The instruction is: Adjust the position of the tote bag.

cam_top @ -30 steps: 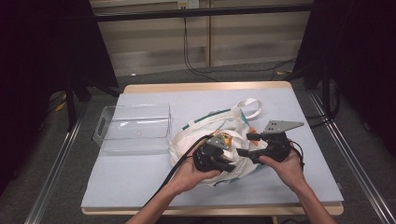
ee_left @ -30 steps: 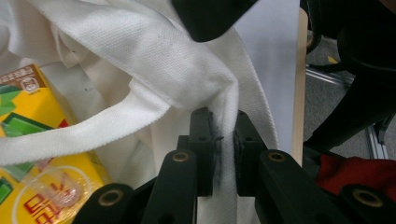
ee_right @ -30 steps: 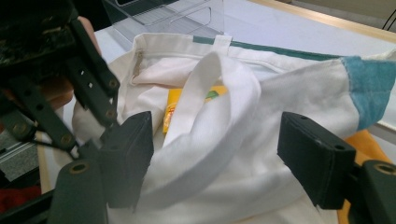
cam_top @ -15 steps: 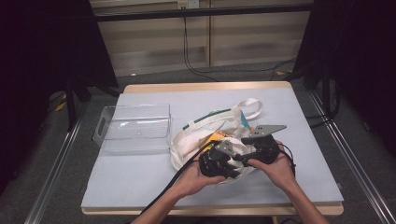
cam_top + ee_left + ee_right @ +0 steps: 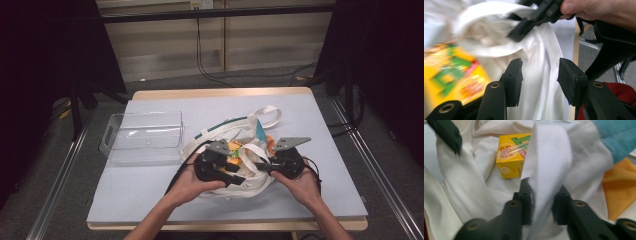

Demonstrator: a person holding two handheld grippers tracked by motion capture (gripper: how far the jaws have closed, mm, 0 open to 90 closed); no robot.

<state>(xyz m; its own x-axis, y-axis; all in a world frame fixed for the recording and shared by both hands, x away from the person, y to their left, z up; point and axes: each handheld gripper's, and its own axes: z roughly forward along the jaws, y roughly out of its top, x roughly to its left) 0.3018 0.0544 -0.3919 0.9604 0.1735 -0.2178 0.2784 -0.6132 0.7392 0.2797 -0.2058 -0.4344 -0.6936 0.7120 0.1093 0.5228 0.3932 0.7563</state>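
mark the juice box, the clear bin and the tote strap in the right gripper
juice box (image 5: 511, 161), right gripper view, its yellow front face.
clear bin (image 5: 116, 137), high view, its left wall.
tote strap (image 5: 549, 170), right gripper view, the white band above the jaws.

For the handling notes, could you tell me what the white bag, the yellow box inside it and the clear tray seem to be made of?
White bag: woven cloth, matte; ribbed weave, soft folds. Yellow box: likely printed carton; sharp edges. Clear tray: transparent, glossy, probably rigid plastic.

The left gripper (image 5: 539, 77) is just opening its jaws around the white bag's (image 5: 541, 65) cloth; a blurred yellow carton (image 5: 451, 77), perhaps juice, is lying alongside.
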